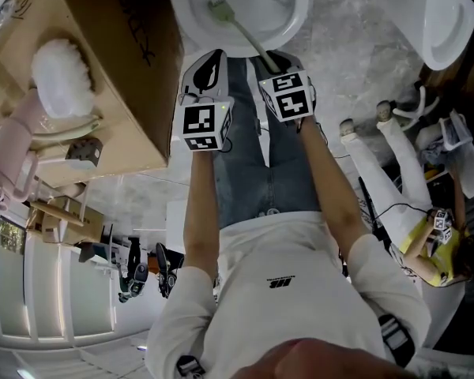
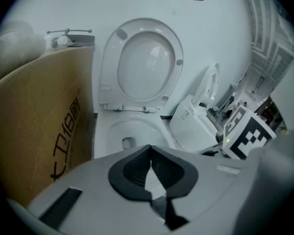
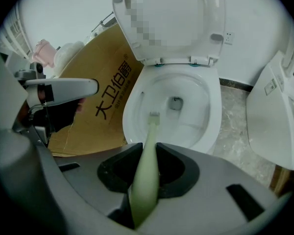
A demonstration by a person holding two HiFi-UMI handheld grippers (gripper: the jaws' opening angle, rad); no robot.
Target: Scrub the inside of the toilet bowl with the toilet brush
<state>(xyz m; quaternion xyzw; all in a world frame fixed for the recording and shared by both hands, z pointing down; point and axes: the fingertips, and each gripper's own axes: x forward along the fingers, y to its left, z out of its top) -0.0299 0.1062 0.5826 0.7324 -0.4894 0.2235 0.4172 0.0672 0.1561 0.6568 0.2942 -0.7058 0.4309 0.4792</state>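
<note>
Pinching the pale green plastic toilet brush (image 3: 150, 133) by its handle, my right gripper (image 3: 149, 153) has its dark rubbery fingers (image 3: 175, 169) clamped on either side of the shaft, which fills the gap between them. Key relation: the brush's long axis runs straight out ahead from the fingers and down into the white glazed ceramic toilet bowl (image 3: 131, 112), with the small flat bristle head (image 3: 154, 115) over the inner left-front wall, short of the drain opening at the bottom. Whether the bristles touch the glaze I can't tell. In the head view the same brush (image 1: 243, 31) slants from the right gripper (image 1: 285, 95) up-left into the bowl (image 1: 302, 13). My left gripper (image 2: 150, 151) is empty, fingers (image 2: 132, 169) pressed together at the tips, held just beside the right one and pointed at the bowl; it's doing nothing, so the right is the working hand. Handle looks smooth, rigid, slightly tapered. Bowl is slick, curved and oval. The white plastic oval seat and lid (image 3: 214, 18) stand upright against the wall. Tall brown corrugated cardboard box (image 3: 105, 94) with black print stands right by the bowl's left side, so I judge leftward strokes have little room outside the rim. Floor is grey marbled tile (image 3: 235, 126). Next, I reckon: push the head forward and down, then sweep along the wall.
</note>
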